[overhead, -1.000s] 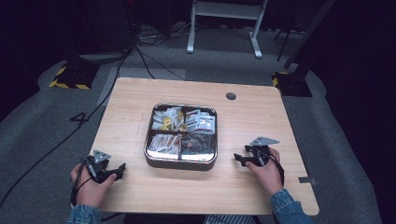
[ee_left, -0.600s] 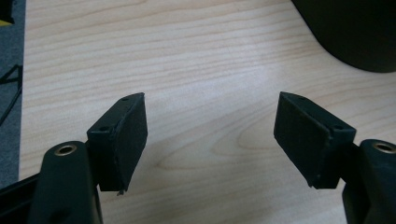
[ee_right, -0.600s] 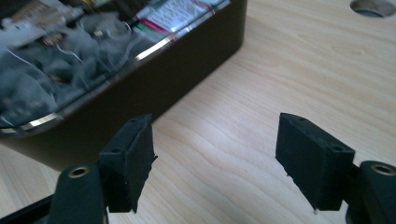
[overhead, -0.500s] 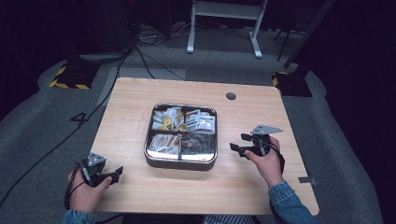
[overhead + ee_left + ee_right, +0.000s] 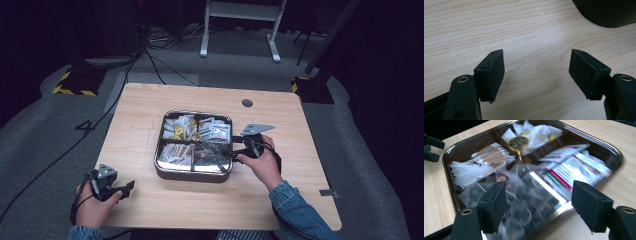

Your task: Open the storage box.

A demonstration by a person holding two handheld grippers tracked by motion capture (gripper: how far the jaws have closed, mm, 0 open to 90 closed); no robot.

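Observation:
A shiny metal tray [image 5: 192, 176] with four compartments sits mid-table, full of packets. White and yellow sachets [image 5: 179, 127] lie at its back left and red-and-white packets [image 5: 214, 129] at its back right. Paper sticks [image 5: 175, 154] fill the front left, clear dark wrappers [image 5: 210, 157] the front right. My right gripper [image 5: 235, 148] is at the tray's right rim, open, jaws pointing in over the clear wrappers [image 5: 529, 195]. A small gold strainer [image 5: 519, 142] lies near the tray's middle. My left gripper [image 5: 128, 187] is open and empty, low over bare wood [image 5: 536, 37] at the front left.
The tray's dark outer wall [image 5: 609, 12] is up and to the right of the left jaws. A round hole [image 5: 247, 103] marks the table's back right. Cables and a white stand base [image 5: 240, 20] lie on the floor beyond. Bare wood surrounds the tray.
My right gripper has moved left from the table's right side to the tray's right rim. My left hand has drawn back toward the front left corner.

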